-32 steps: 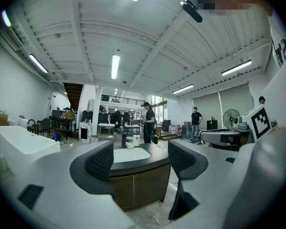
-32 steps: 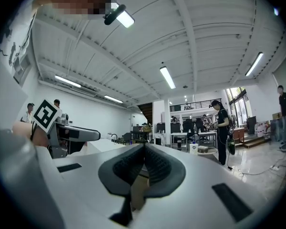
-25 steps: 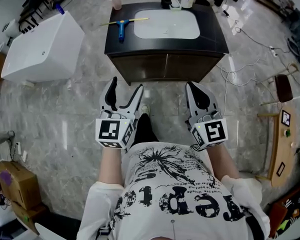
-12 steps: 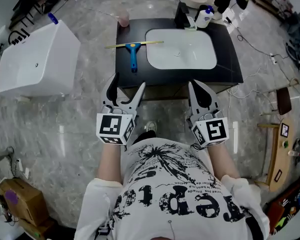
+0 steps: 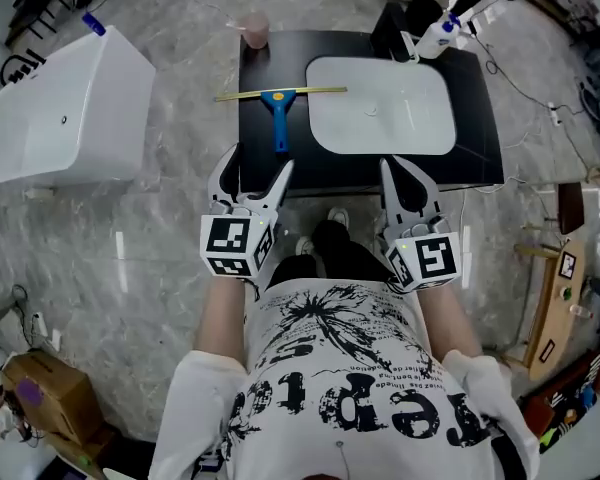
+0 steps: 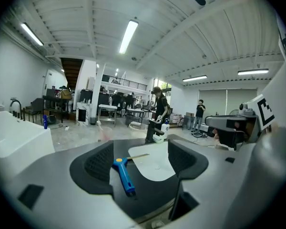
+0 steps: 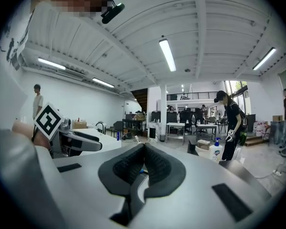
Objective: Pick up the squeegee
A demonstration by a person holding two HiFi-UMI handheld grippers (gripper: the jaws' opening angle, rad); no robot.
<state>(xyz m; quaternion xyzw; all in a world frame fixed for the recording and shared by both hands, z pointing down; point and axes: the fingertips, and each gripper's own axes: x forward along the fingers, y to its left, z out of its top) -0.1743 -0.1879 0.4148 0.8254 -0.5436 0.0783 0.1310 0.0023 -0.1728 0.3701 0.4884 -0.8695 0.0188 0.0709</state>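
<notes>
The squeegee (image 5: 278,108) has a blue handle and a long yellowish blade. It lies on the black vanity top (image 5: 265,148), left of the white basin (image 5: 380,103). In the left gripper view the squeegee (image 6: 122,173) shows between the jaws, well ahead of them. My left gripper (image 5: 253,176) hangs open at the vanity's front edge, short of the handle, with nothing in it. My right gripper (image 5: 407,180) is shut and empty at the front edge below the basin; the right gripper view shows its pads (image 7: 144,168) meeting.
A white tub (image 5: 60,108) stands on the marble floor to the left. A pink cup (image 5: 254,30), a black faucet (image 5: 392,28) and a spray bottle (image 5: 436,38) sit at the vanity's back. Cables and a wooden stand (image 5: 560,278) are at right. People stand far off.
The vanity has come nearer and lower in the head view as the person stepped up to it. Both grippers now reach its front edge; their jaws stand unchanged.
</notes>
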